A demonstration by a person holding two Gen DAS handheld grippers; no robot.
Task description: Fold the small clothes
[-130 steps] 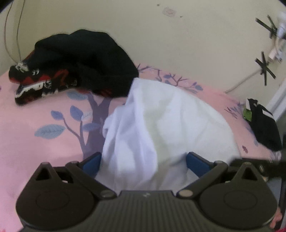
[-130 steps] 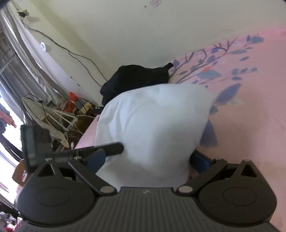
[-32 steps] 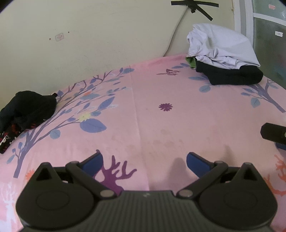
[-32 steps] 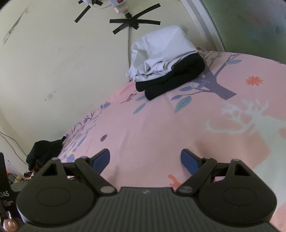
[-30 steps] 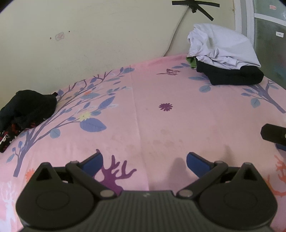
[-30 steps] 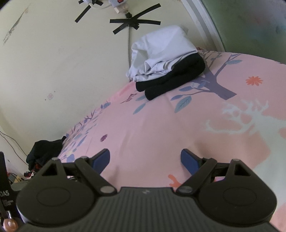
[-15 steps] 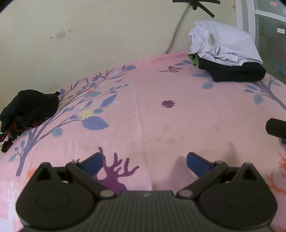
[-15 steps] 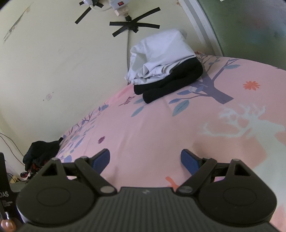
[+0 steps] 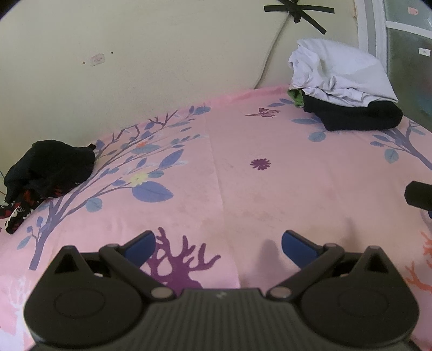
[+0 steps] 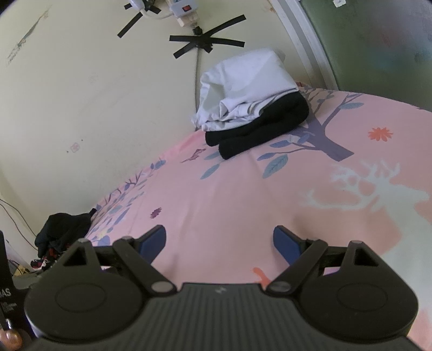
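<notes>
**Both grippers empty over the bed, folded stack in the far corner**

The left gripper [image 9: 217,243] hangs just above the pink bedsheet [image 9: 270,189], its blue fingers [image 9: 140,247] spread wide with only printed fabric between them. The right gripper [image 10: 219,241] sits the same way: fingers [image 10: 286,244] wide apart, gripping nothing, over bare sheet.

In the left wrist view the folded stack lies at about 1 o'clock, against the wall where it meets a door frame: a white garment [image 9: 340,73] on top of a folded black garment [image 9: 359,117], with a sliver of green cloth [image 9: 295,97] showing at the stack's left edge. In the right wrist view the same stack sits at about 12 o'clock.

A crumpled dark pile [image 9: 46,172] with red and white patterning lies at 9 o'clock in the left view, at the bed's edge by the wall, well apart from the stack.

Black tape crosses [image 10: 205,43] hold a cable and a white power strip [image 10: 183,10] to the wall. At the right view's lower left edge a black object [image 10: 5,286] bears white letters reading "AS", the rest cut off.
</notes>
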